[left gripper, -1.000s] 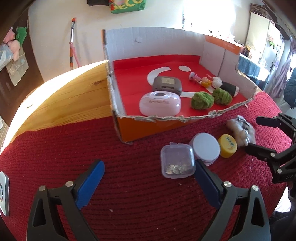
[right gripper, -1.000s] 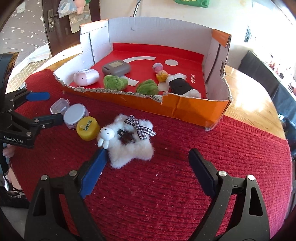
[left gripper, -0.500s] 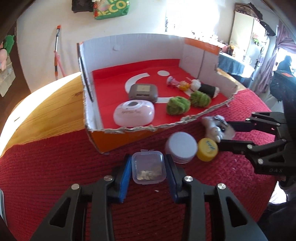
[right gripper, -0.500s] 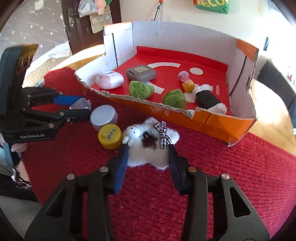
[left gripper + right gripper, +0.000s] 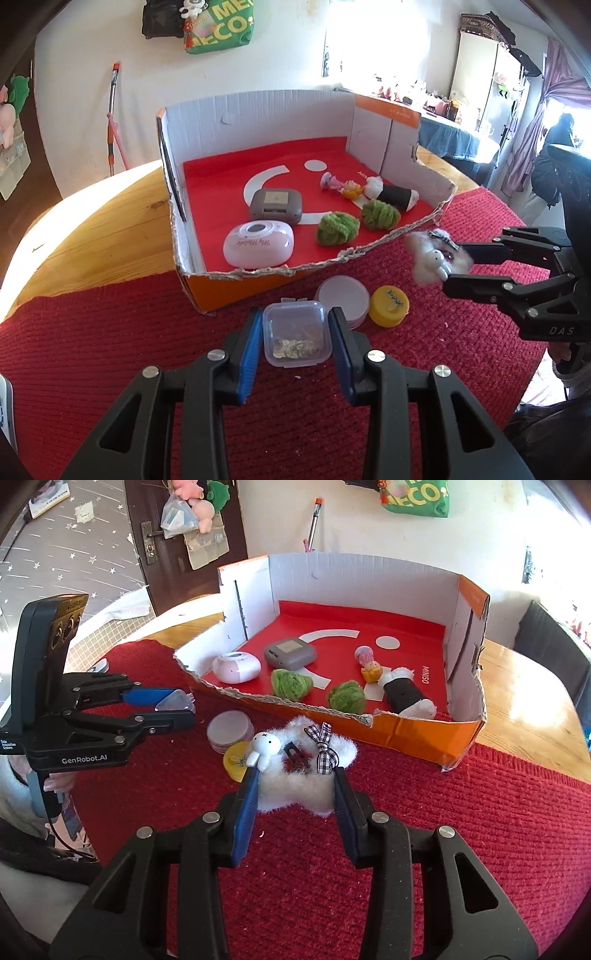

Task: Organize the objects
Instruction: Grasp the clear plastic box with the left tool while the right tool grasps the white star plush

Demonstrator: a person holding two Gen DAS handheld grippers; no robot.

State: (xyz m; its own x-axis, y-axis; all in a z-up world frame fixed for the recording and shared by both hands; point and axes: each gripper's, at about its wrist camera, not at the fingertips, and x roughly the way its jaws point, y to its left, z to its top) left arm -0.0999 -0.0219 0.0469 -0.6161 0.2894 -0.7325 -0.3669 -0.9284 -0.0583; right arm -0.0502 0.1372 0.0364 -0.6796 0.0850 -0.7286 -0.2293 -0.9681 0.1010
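My left gripper point(image 5: 295, 334) is shut on a small clear plastic box point(image 5: 296, 338) with small pale pieces inside, held above the red mat; the box also shows in the right wrist view point(image 5: 176, 704). My right gripper point(image 5: 295, 788) is shut on a white fluffy star plush point(image 5: 301, 775) with a bunny figure and checked bow, lifted off the mat; it also shows in the left wrist view point(image 5: 434, 258). The open cardboard box point(image 5: 266, 275) with a red floor lies beyond both grippers.
On the mat lie a white round tin point(image 5: 343, 300) and a yellow lid point(image 5: 389, 306). In the cardboard box are a pink case point(image 5: 258, 245), a grey case point(image 5: 276, 205), two green yarn balls point(image 5: 338, 229), small figures and a black roll point(image 5: 397, 194).
Both grippers closed from wide open, the left on the clear box, the right on the plush. Both have since lifted their objects off the mat toward the cardboard box.
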